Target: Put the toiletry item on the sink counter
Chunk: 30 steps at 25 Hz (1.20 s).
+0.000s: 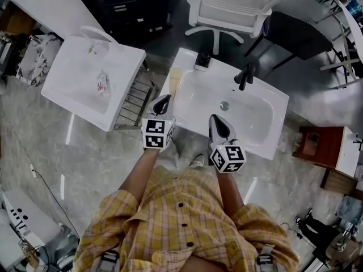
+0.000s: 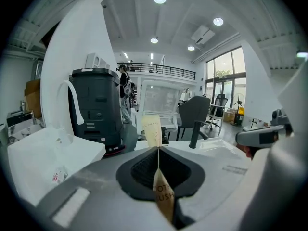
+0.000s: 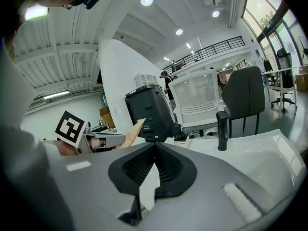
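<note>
A flat kraft-paper toothbrush packet [image 2: 153,129] is pinched edge-on in my left gripper [image 2: 156,148], which is shut on it. In the head view the packet [image 1: 174,79] sticks out past the left gripper [image 1: 163,100], over the left rim of the white sink counter [image 1: 266,92]. My right gripper [image 1: 217,119] hovers over the basin's near edge. Its jaws [image 3: 154,146] meet at the tips, and I see nothing held. The right gripper view also catches the packet [image 3: 134,129] to its left.
A black faucet [image 1: 245,75] stands at the counter's back edge and a small dark container [image 1: 203,61] at its back left corner. A second white basin [image 1: 62,84] to the left holds a small packet [image 1: 102,84]. A white chair [image 1: 227,7] stands behind.
</note>
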Each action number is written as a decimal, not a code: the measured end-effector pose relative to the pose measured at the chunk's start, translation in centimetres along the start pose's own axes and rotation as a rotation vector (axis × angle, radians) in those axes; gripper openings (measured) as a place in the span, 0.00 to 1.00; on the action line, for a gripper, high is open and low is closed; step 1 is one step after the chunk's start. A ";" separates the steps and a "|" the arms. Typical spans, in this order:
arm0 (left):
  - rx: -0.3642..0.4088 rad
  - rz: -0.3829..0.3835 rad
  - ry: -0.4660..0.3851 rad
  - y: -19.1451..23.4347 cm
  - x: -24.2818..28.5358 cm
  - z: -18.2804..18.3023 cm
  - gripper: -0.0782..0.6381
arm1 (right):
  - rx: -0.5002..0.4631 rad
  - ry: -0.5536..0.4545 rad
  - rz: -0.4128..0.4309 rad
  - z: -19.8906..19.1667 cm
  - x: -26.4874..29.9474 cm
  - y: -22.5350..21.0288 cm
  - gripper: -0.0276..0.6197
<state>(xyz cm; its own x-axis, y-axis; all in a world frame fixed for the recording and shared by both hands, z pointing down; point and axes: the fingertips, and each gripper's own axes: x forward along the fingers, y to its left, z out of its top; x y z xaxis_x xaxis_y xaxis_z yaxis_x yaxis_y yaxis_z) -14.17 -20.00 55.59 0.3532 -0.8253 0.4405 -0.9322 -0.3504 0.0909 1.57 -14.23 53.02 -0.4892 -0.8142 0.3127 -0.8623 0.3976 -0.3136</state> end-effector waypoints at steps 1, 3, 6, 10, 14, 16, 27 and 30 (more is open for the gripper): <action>0.007 -0.002 0.007 0.2 0.5 0.0 0.12 | 0.004 0.003 -0.007 -0.1 0.1 -0.1 0.04; 0.015 -0.009 0.024 0.5 1.5 -0.2 0.12 | 0.015 0.005 -0.020 -0.2 0.4 -0.2 0.04; 0.020 -0.024 0.072 1.2 3.2 -0.9 0.12 | 0.035 0.009 -0.032 -0.6 1.1 -0.3 0.04; 0.017 -0.052 0.147 1.8 5.1 -1.7 0.12 | 0.045 0.022 -0.031 -1.3 2.0 0.1 0.04; 0.025 -0.073 0.187 2.4 6.9 -2.1 0.12 | 0.043 0.036 -0.018 -1.8 2.9 0.7 0.04; 0.029 -0.081 0.200 2.6 7.9 -2.3 0.12 | 0.044 0.039 -0.025 -2.0 3.2 0.6 0.04; 0.011 -0.121 0.304 3.6 12.1 -4.0 0.12 | 0.062 0.043 -0.080 -2.4 4.2 -0.1 0.04; 0.011 -0.121 0.328 4.0 13.2 -4.4 0.12 | 0.066 0.046 -0.088 -2.6 4.4 -0.3 0.04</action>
<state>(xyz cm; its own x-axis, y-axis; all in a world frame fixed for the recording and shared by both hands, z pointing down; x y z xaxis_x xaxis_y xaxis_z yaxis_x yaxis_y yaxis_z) -13.62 -30.35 65.72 0.4152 -0.5916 0.6911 -0.8835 -0.4434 0.1512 -0.70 -16.84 56.83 -0.4186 -0.8239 0.3821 -0.8925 0.2952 -0.3411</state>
